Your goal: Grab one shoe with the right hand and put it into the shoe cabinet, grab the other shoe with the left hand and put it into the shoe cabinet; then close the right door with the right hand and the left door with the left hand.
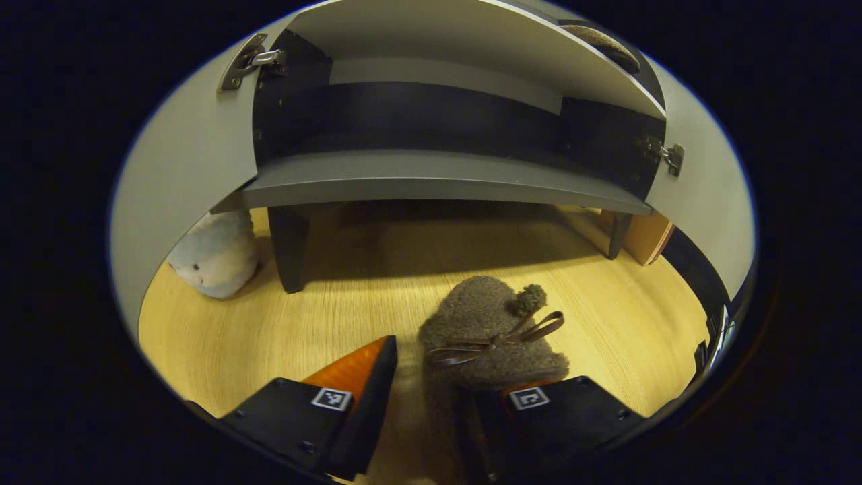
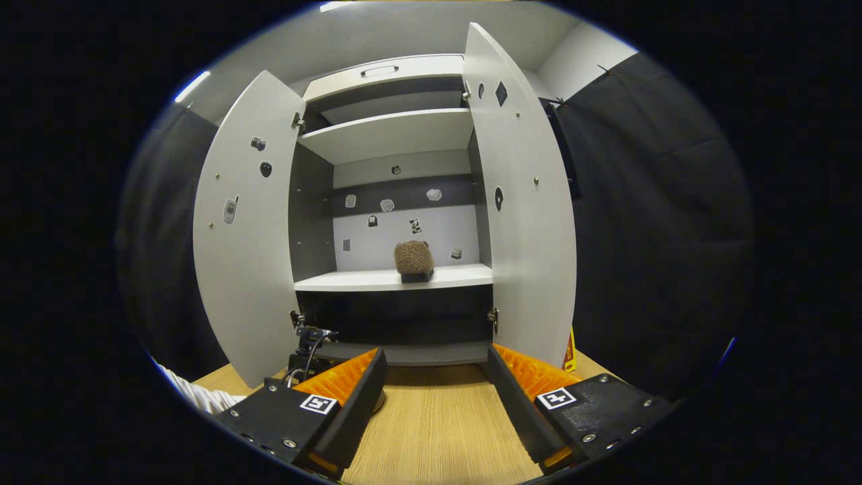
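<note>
A brown fuzzy shoe [image 1: 495, 337] with a ribbon bow lies on the wooden floor [image 1: 323, 296] in front of the shoe cabinet's bottom shelf [image 1: 431, 185]. My left gripper [image 1: 431, 370] is open low over the floor. The shoe's heel end sits between its fingers, close against the right one, and a gap shows on the left. In the right gripper view the cabinet stands with its left door [image 2: 246, 229] and right door [image 2: 525, 202] wide open. The other brown shoe [image 2: 413, 259] rests on the middle shelf [image 2: 350, 279]. My right gripper [image 2: 434, 357] hangs open and holds nothing, well back from the cabinet.
A pale plush toy [image 1: 215, 252] lies by the cabinet's left leg [image 1: 289, 249]. A tan box [image 1: 646, 236] stands behind the right leg. A striped sleeve [image 2: 195, 394] shows at the lower left of the right gripper view. Something yellow [image 2: 571, 350] peeks from behind the right door.
</note>
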